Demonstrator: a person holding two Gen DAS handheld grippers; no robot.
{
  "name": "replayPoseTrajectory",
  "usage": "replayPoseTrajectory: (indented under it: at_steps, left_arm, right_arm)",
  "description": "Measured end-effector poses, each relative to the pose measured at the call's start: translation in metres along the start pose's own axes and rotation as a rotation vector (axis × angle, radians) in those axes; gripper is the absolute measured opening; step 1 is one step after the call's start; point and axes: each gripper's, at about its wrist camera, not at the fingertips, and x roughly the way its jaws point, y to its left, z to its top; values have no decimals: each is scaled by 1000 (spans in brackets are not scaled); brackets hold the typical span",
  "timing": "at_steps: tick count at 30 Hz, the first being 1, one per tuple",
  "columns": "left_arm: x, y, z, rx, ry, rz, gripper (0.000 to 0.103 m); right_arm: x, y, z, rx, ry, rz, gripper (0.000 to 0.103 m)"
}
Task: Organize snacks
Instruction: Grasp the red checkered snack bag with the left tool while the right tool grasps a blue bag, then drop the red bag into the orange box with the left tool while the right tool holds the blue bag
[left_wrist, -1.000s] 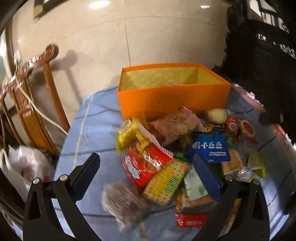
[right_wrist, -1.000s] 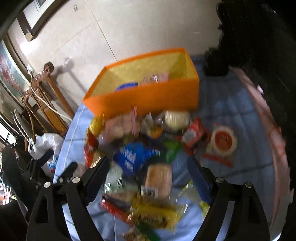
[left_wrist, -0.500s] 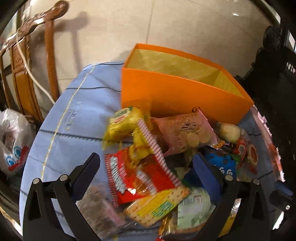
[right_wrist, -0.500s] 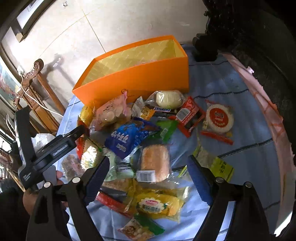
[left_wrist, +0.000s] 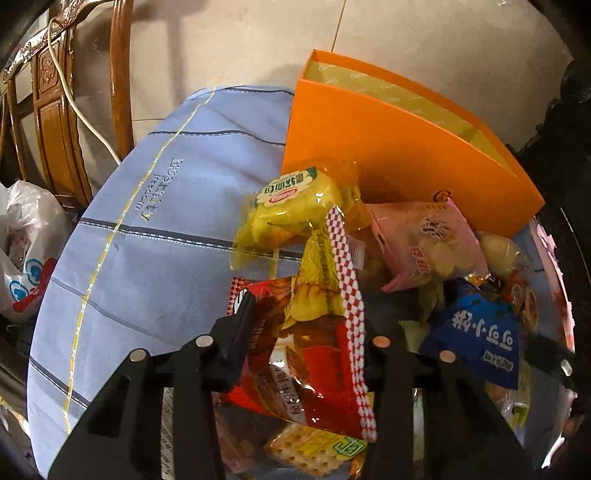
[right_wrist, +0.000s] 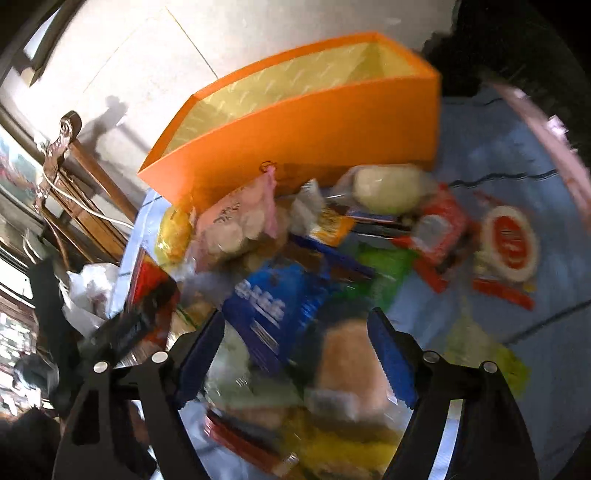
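Note:
A pile of wrapped snacks lies on a blue cloth in front of an open orange box (left_wrist: 388, 155) (right_wrist: 295, 129). My left gripper (left_wrist: 306, 332) is down in the pile, its jaws closing, with both pads against a red snack packet (left_wrist: 314, 369) that has a checkered edge. A yellow packet (left_wrist: 291, 203) and a pink packet (left_wrist: 424, 240) lie just beyond it. My right gripper (right_wrist: 295, 347) hangs over the pile, jaws closing but still wide. A blue packet (right_wrist: 273, 302) and a wrapped bun (right_wrist: 347, 358) lie between its fingers, untouched.
The blue tablecloth (left_wrist: 166, 221) has bare room to the left of the pile. A wooden chair (left_wrist: 55, 122) and a white plastic bag (left_wrist: 26, 240) stand past the table's left edge. A round red-and-white snack (right_wrist: 509, 243) lies apart at the right. Dark furniture stands behind on the right.
My left gripper sank into the pile and its wide jaws narrowed onto the red packet. My right gripper dropped closer to the snacks, and its view is now blurred.

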Motion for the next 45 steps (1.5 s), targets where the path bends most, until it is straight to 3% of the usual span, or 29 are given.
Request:
replayPoseTrajectory:
  at_steps: [4, 7, 8, 11, 13, 20, 29, 39, 45]
  left_arm:
    - [-2, 4, 1, -14, -6, -14, 41]
    - [-2, 3, 0, -7, -9, -13, 41]
    - [-2, 3, -1, -7, -10, -14, 41]
    - [-3, 4, -2, -5, -17, -16, 41]
    - [-3, 5, -3, -1, -21, -19, 41]
    - [-7, 8, -5, 22, -39, -55, 34]
    - [-25, 6, -5, 48, -64, -93, 25]
    - [-67, -5, 2, 96, -137, -161, 25]
    - [-91, -22, 8, 153, -187, -160, 25]
  right_arm:
    - [29, 0, 9, 82, 36, 18, 80]
    - [44, -5, 13, 157, 66, 35, 74]
    - [48, -7, 13, 166, 75, 35, 70]
    - [54, -7, 14, 154, 82, 35, 46]
    - [54, -4, 14, 131, 82, 26, 39]
    - [32, 6, 9, -8, 18, -18, 36]
    - [-3, 11, 3, -81, -47, -8, 35]
    - [-44, 9, 1, -117, -126, 11, 35]
    - [-73, 13, -1, -139, -174, 22, 35]
